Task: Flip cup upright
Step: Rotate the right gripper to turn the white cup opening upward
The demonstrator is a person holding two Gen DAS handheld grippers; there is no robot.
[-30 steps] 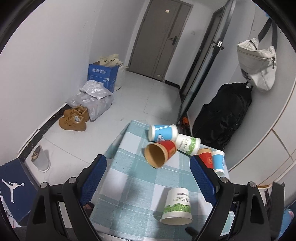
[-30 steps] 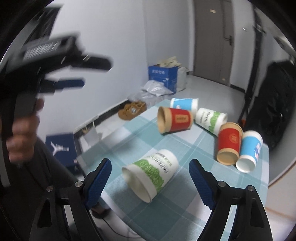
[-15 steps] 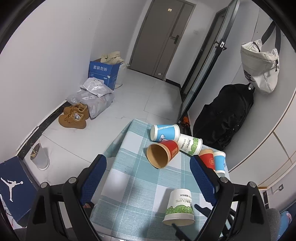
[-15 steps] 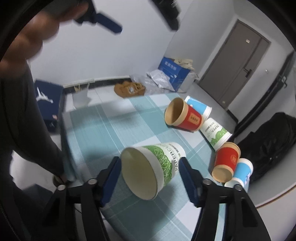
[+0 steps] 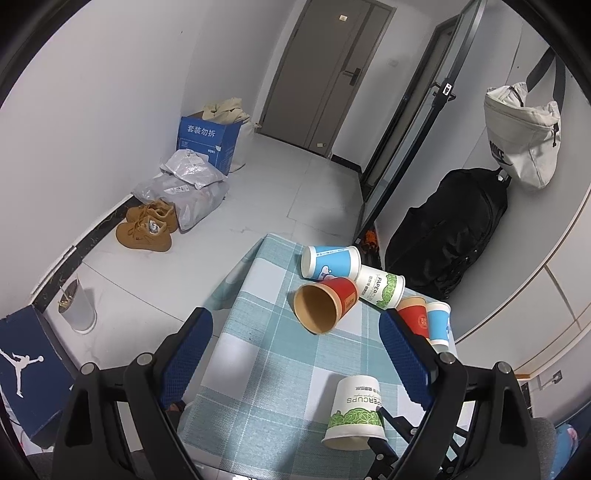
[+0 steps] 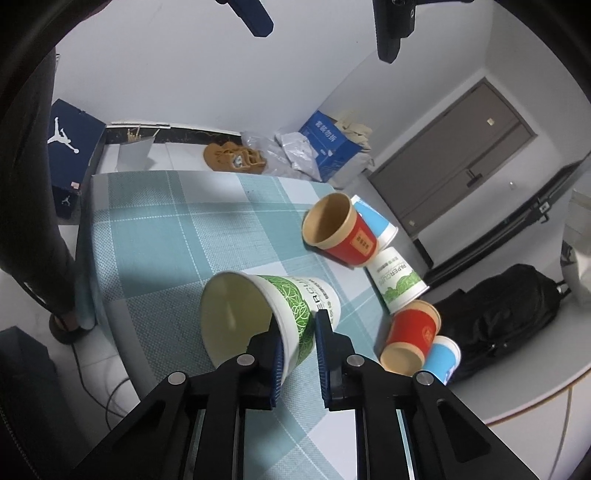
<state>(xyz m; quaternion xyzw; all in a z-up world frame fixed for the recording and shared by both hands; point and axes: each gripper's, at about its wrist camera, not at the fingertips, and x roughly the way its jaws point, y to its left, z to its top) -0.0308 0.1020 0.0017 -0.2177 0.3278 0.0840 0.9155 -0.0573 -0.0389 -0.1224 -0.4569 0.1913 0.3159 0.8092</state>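
Observation:
A white paper cup with green leaf print (image 6: pixel 280 314) lies on its side on the checked tablecloth (image 6: pixel 177 236), mouth toward the camera. My right gripper (image 6: pixel 299 339) is shut on its rim wall, one finger inside the mouth and one outside. The same cup shows in the left wrist view (image 5: pixel 356 413) near the table's front edge. My left gripper (image 5: pixel 295 354) is open and empty, held high above the table. It shows at the top of the right wrist view (image 6: pixel 325 33).
Five more cups lie on their sides at the far side: a red one (image 5: pixel 325 302), a blue one (image 5: pixel 330 262), a green-print one (image 5: pixel 380 286), and a red (image 5: pixel 413 314) and blue pair (image 5: pixel 437 325). A black backpack (image 5: pixel 450 236) stands beyond the table.
My right gripper moved in and closed its fingers on the green-print cup's rim. The left gripper stayed open and rose slightly.

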